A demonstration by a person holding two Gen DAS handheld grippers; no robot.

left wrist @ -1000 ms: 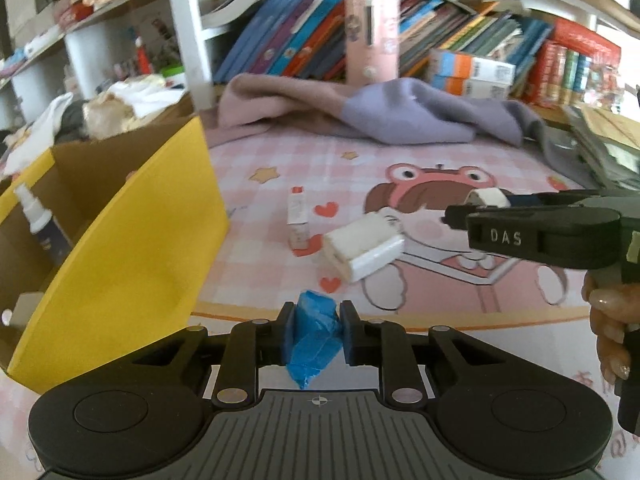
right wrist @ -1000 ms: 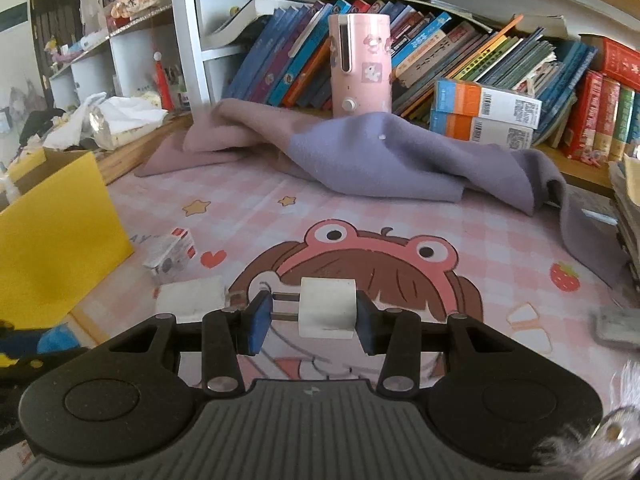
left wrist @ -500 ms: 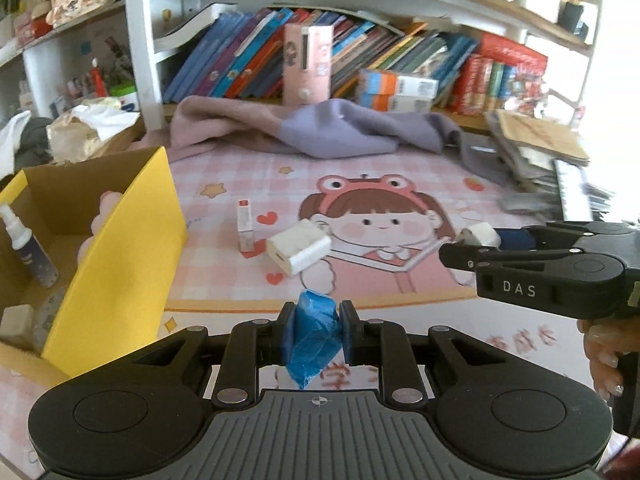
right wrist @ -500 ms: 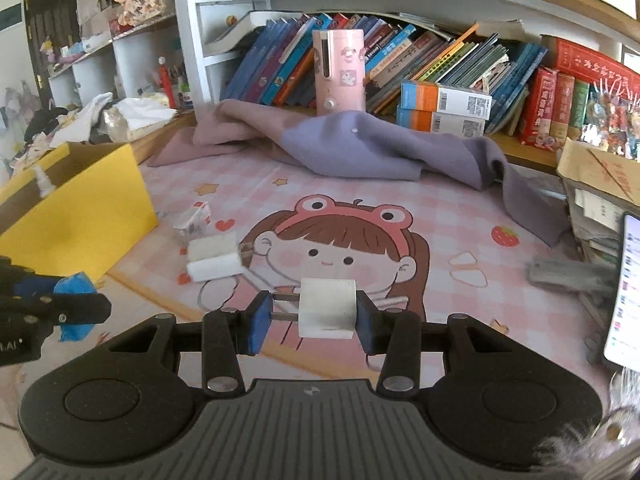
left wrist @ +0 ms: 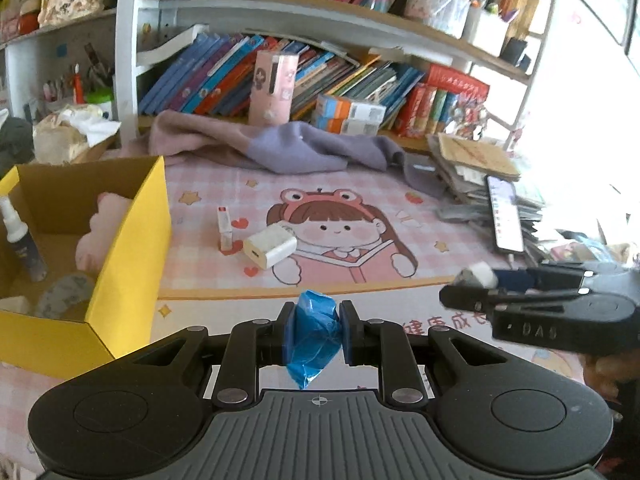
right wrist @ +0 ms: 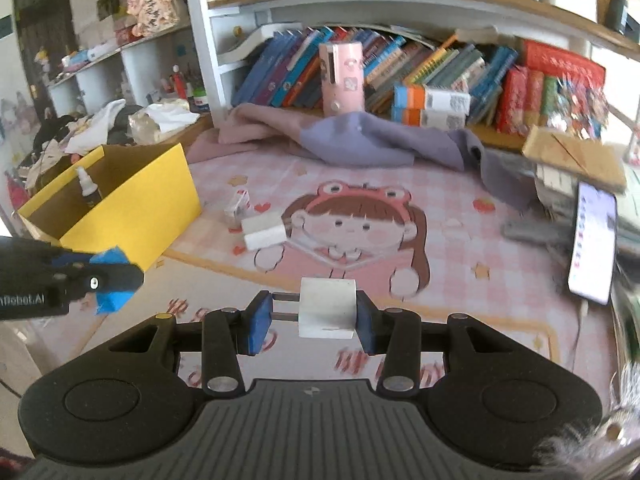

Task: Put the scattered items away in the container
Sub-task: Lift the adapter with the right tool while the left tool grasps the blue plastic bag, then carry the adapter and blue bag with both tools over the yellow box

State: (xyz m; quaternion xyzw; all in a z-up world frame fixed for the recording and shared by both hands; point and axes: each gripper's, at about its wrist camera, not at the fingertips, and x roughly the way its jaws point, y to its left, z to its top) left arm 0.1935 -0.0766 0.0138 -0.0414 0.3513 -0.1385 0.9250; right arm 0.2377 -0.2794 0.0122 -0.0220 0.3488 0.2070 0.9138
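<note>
My left gripper (left wrist: 316, 334) is shut on a crumpled blue wrapper (left wrist: 314, 330), held above the near edge of the mat. My right gripper (right wrist: 314, 316) is shut on a small white plug adapter (right wrist: 327, 313), its prongs pointing left. The yellow cardboard box (left wrist: 132, 248) stands open at the left; a spray bottle (left wrist: 18, 234), a pink plush (left wrist: 102, 232) and other small items lie inside. On the mat remain a larger white charger block (left wrist: 270, 248) and a small red-and-white tube box (left wrist: 225, 226). The right gripper (left wrist: 476, 276) shows at the right of the left wrist view.
A pink cartoon mat (right wrist: 360, 248) covers the surface. A purple and pink cloth (left wrist: 280, 152) lies at the back beneath shelves of books. A phone (right wrist: 592, 240) and stacked papers (left wrist: 476, 164) sit at the right. Bags and clutter lie behind the box.
Both grippers have risen and pulled back from the mat, each keeping its item. The box interior and the shelves show more now.
</note>
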